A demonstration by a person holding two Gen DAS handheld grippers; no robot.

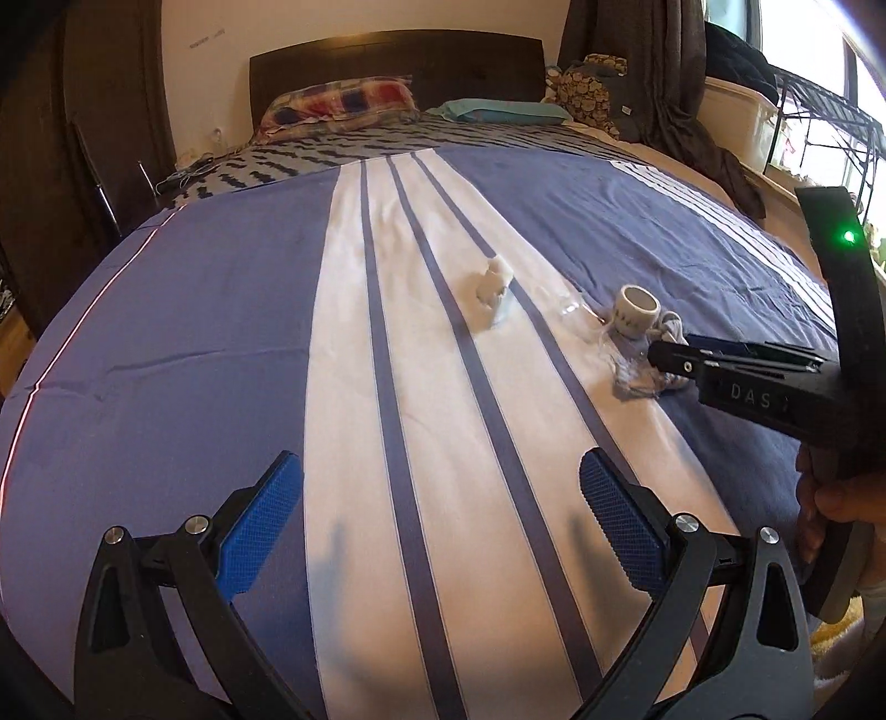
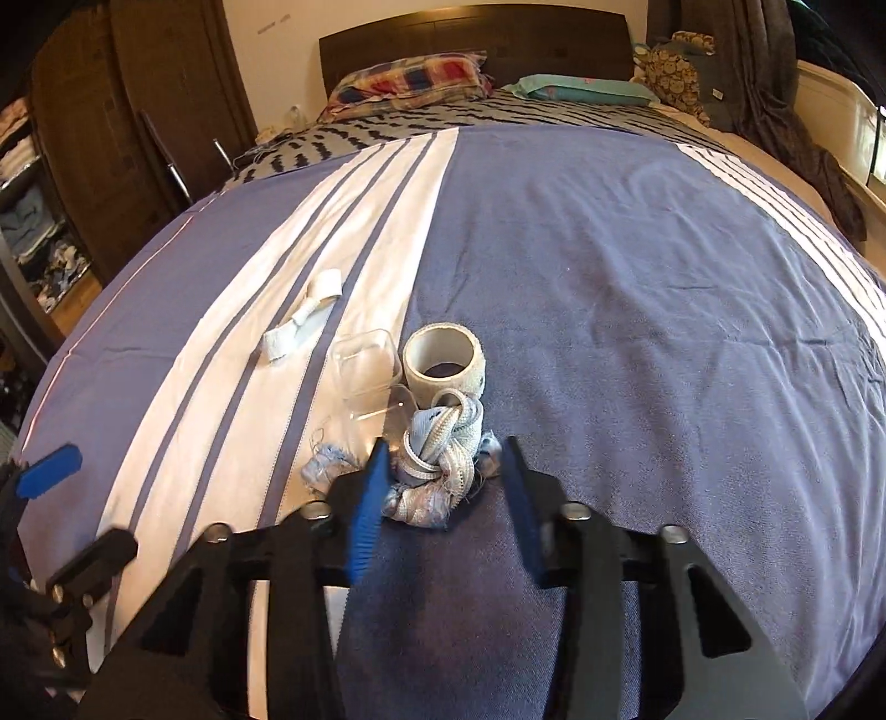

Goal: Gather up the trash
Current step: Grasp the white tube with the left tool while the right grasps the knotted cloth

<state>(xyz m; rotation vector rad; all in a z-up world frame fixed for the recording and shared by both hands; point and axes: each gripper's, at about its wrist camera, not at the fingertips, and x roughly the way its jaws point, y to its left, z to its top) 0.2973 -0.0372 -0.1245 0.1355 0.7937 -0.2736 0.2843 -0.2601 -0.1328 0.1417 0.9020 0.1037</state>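
A knotted bundle of pale blue and white fabric scraps [image 2: 437,459] lies on the striped bedspread [image 2: 637,332]. My right gripper [image 2: 446,443] is shut on it, one blue pad against each side. Just beyond the bundle stand a white tape roll [image 2: 443,365] and a clear plastic box [image 2: 365,360]. A white crumpled strip [image 2: 302,321] lies further left on the white stripe. My left gripper [image 1: 440,487] hangs open over the stripes with nothing between its fingers. In its view the strip [image 1: 490,288], the roll [image 1: 637,310] and the right gripper [image 1: 670,354] sit ahead to the right.
A small frayed blue scrap [image 2: 326,468] lies left of the bundle. Pillows [image 2: 410,83] and a dark headboard [image 2: 476,33] are at the far end of the bed. A wardrobe [image 2: 138,111] stands to the left, a rack [image 1: 830,116] by the window to the right.
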